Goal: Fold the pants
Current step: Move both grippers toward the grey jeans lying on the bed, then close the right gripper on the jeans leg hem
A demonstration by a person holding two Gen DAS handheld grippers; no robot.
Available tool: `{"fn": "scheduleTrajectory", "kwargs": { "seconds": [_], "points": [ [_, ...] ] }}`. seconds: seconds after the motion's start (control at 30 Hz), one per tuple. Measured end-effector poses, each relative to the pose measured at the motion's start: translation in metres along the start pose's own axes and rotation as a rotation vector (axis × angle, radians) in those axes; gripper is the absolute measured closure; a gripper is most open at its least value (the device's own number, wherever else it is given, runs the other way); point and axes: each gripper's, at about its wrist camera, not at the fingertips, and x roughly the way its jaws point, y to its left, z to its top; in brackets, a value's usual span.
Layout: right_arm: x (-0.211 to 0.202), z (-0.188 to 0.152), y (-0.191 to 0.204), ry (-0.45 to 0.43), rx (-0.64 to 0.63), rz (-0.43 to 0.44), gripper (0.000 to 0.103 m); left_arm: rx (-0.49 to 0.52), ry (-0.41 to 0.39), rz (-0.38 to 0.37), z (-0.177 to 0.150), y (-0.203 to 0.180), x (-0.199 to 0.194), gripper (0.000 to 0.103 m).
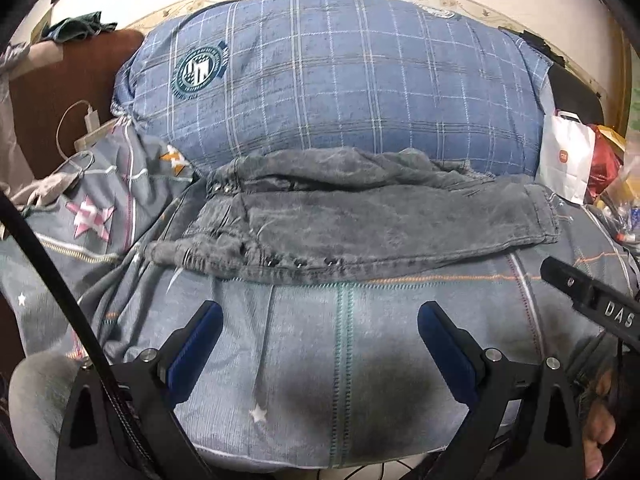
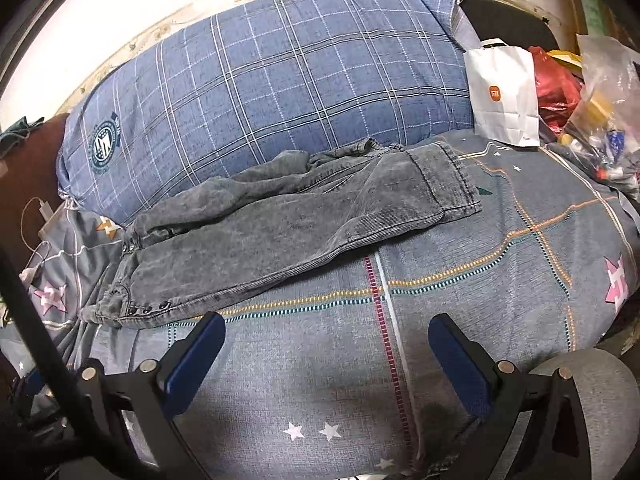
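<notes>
Grey washed-denim pants (image 2: 288, 224): laid lengthwise on the bed's grey patterned sheet (image 2: 460, 292), against a blue plaid pillow (image 2: 280, 92). Likely soft, moderately heavy, limp; best gripped at waistband or hems. Left gripper (image 1: 320, 344) and right gripper (image 2: 326, 354): fingers apart, empty.

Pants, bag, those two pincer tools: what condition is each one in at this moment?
Pants: folded lengthwise, lying flat on the bedsheet, nothing gripping them.
Left gripper: fingers spread, empty, short of the pants.
Right gripper: fingers spread, empty.
White paper bag: standing upright.
Blue plaid pillow: lying behind the pants.
</notes>
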Motion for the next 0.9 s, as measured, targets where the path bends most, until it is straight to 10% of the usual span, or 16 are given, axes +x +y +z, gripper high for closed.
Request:
{"fn": "scheduleTrajectory", "kwargs": {
  "seconds": [0.43,0.9],
  "points": [
    [0.014,0.070,-0.010,0.086,-0.037,0.123,0.000,-0.009,-0.008,-0.073,0.110,-0.016,0.033,0.005],
    [0.166,0.223,-0.036,0.123,0.099,0.083,0.002,-0.100,0.073,-0.102,0.153,0.010,0.164,0.005]
  ]
}}
